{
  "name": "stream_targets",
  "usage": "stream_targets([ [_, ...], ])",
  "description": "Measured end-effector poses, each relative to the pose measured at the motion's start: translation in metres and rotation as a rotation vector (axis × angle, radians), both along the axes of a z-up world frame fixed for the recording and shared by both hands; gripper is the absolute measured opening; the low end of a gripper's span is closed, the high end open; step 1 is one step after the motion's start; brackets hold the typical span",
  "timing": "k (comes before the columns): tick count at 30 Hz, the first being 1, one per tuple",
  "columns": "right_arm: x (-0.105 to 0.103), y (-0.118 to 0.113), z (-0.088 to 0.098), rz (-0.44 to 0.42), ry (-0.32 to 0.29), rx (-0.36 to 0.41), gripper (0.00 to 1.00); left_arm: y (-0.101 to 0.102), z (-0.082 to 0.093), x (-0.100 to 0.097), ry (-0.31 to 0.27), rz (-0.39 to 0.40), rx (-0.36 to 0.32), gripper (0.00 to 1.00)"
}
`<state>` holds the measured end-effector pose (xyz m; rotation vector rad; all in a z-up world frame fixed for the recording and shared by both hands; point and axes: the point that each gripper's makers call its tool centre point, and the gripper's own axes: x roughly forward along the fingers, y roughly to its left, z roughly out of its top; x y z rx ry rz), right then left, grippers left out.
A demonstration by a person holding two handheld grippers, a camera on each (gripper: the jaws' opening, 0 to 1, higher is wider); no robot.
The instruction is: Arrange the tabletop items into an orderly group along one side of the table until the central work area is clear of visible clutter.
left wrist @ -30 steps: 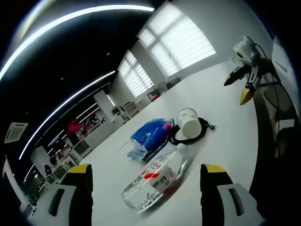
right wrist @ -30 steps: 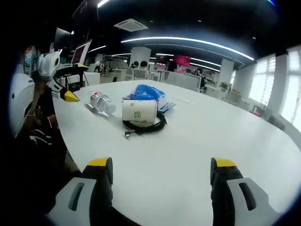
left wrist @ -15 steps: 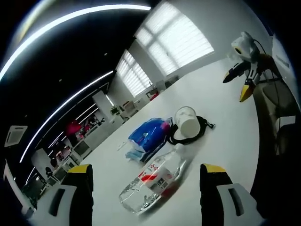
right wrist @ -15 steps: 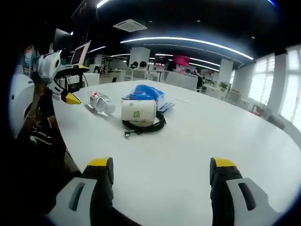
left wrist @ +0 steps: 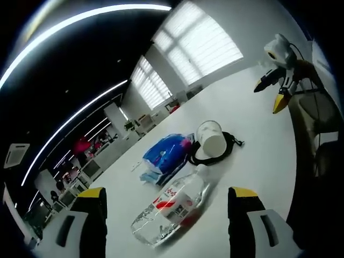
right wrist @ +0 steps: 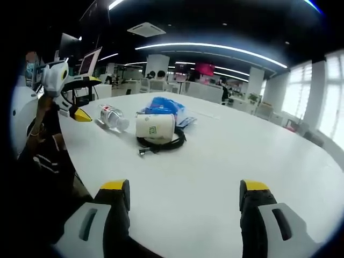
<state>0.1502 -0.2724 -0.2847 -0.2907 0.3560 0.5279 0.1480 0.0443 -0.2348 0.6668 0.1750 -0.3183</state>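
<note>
Left gripper (left wrist: 167, 215) jaws spread wide, nothing between them, two yellow-tipped fingers (left wrist: 92, 200) rising from the bottom of the left gripper view, above the white table (left wrist: 258, 161). Just ahead between the jaws lies one clear water bottle (left wrist: 171, 207) on its side, red-and-white label, cap end pointing away toward the cup. Past it one white paper cup (left wrist: 210, 141) tipped on its side, mouth facing the camera, resting on one coiled black cable (left wrist: 228, 148). Beside the cup sits one blue plastic packet (left wrist: 165, 155), touching or nearly touching the cable; cannot tell which. The other gripper (left wrist: 279, 75) shows at upper right of this view, white body with yellow tips, held over the table edge. Right gripper (right wrist: 183, 207) also wide apart and holding nothing, two yellow-tipped fingers (right wrist: 114, 196) low in the right gripper view, over bare table (right wrist: 226, 161). Well ahead is the same cluster: one bottle (right wrist: 114, 116) lying down at left, one cup (right wrist: 155, 127) on its side with a green mark, on the one cable (right wrist: 161, 144), one blue packet (right wrist: 164, 106) behind. All four items grouped together near the table edge. Left gripper (right wrist: 67, 88) shows at the far left here, with a person's hand (right wrist: 36, 126) beneath it. Office desks and ceiling light strips in the background.
</note>
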Motion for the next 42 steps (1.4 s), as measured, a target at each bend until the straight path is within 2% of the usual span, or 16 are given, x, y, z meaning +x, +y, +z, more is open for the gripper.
stream_targets([
  [35,-0.001,-0.002,-0.003,-0.013,-0.001,0.004,0.79,-0.01,-0.013,0.011,0.016,-0.007,0.032,0.9],
  [42,-0.002,-0.002,-0.002,-0.012,-0.003,0.007,0.79,-0.009,-0.017,0.013,0.018,0.002,0.056,0.9],
])
